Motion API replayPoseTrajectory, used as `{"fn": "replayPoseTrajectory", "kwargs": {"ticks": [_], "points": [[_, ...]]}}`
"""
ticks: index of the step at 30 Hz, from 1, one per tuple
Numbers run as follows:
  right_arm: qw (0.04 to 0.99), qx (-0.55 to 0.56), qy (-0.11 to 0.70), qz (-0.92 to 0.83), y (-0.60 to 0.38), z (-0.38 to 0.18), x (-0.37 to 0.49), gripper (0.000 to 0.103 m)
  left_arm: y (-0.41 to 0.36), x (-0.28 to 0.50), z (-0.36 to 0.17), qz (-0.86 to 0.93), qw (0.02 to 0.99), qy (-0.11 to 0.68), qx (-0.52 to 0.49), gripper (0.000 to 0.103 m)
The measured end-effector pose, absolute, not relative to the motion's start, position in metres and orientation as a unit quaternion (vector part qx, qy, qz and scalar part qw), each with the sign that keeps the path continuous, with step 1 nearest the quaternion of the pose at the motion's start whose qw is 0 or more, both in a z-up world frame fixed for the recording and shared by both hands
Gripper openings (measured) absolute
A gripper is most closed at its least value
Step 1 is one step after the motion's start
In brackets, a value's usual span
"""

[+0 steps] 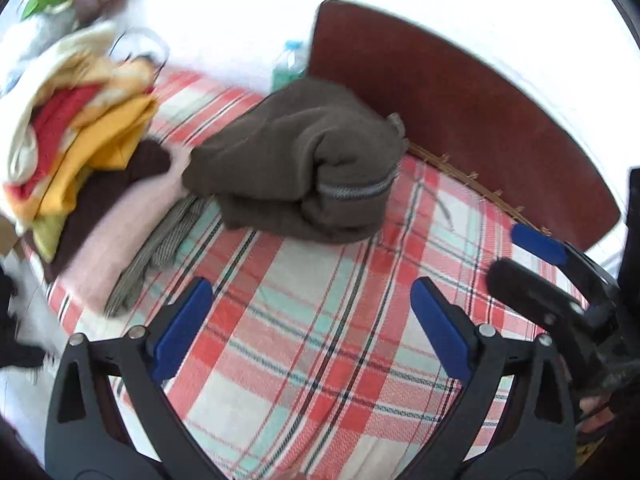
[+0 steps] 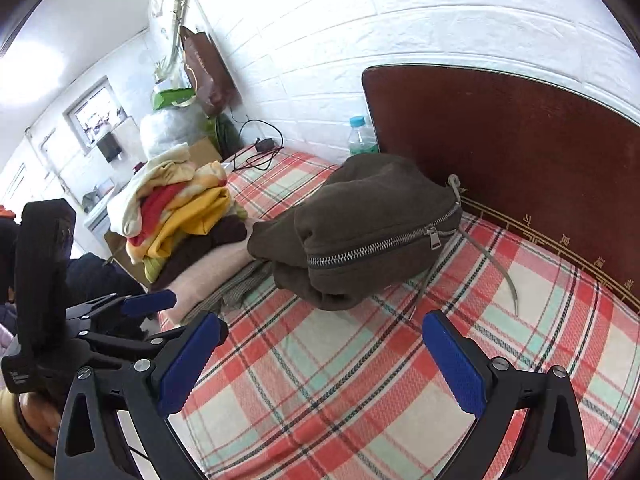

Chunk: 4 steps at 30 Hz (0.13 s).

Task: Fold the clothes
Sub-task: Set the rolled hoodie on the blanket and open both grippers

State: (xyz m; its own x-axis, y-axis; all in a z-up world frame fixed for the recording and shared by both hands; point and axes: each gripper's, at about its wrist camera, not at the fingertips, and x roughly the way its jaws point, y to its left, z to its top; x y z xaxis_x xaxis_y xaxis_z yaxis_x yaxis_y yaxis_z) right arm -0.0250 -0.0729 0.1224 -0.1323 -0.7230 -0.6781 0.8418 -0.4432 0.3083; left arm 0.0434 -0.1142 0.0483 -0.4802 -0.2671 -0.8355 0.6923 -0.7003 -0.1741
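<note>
Brown zip jacket (image 2: pixel 360 228) sits folded in a thick bundle on the plaid bed (image 2: pixel 340 380), far side, near the headboard. Left gripper (image 1: pixel 312 328) & right gripper (image 2: pixel 324 368): both jaws wide, empty. Fabric prob. soft, bulky, fairly light; grip under folded edges, not the zip.

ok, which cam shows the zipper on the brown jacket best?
Right wrist view: the zipper runs sharp along the folded brown jacket, pull tab visible. Left wrist view shows only a short, motion-blurred stretch of it at the jacket's near edge.
</note>
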Motion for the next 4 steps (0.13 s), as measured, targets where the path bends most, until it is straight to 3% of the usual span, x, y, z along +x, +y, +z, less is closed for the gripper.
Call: {"fn": "replayPoseTrajectory", "kwargs": {"ticks": [4], "points": [[0.525, 0.399, 0.079, -0.747, -0.0708, 0.1262, -0.0203, 0.103, -0.1147, 0.0461, 0.0505, -0.821, 0.301, 0.265, 0.406, 0.1]]}}
